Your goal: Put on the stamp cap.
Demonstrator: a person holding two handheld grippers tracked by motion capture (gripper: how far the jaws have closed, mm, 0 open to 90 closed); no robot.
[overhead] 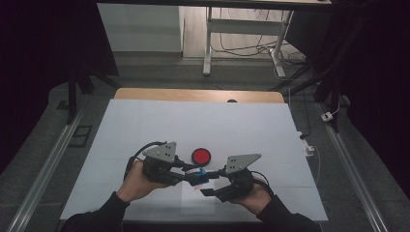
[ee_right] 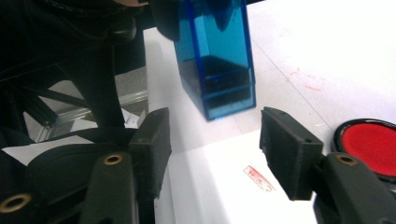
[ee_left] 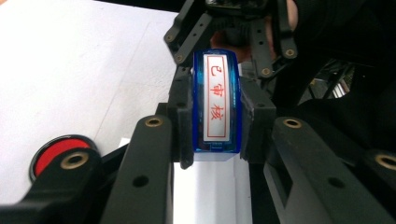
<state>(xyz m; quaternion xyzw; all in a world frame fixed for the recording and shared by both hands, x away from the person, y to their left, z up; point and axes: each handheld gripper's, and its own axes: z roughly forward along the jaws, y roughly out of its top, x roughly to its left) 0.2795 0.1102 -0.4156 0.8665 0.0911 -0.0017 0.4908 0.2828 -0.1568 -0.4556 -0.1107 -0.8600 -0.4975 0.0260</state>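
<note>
Near the front edge of the bench (overhead: 145,125) we see both hands meeting just left of its middle. The left hand-held gripper (ee_left: 217,121) clamps a blue stamp (ee_left: 217,100) by its two long sides, so the white label with red characters faces that gripper's camera. In the high view the stamp (overhead: 198,175) sits between the two tools, held up off the white surface.

The right hand-held gripper (ee_right: 212,149) stands with its jaws partly spread and nothing between them; the stamp's translucent blue body (ee_right: 217,60) hangs just beyond its pads. Under those jaws lies a white sheet of paper (ee_right: 219,186) bearing a small red rectangular imprint (ee_right: 259,178); we cannot read it, as it is too small and smeared.

A little farther toward the back edge, near the stamp, rests a round red ink pad (overhead: 201,156) in a black rim, lying flat on the bench. Faint red smudges (ee_right: 306,81) mark the surface beside it.

Beyond the bench's far edge stands a white desk frame (overhead: 208,43) with cables on the floor.
</note>
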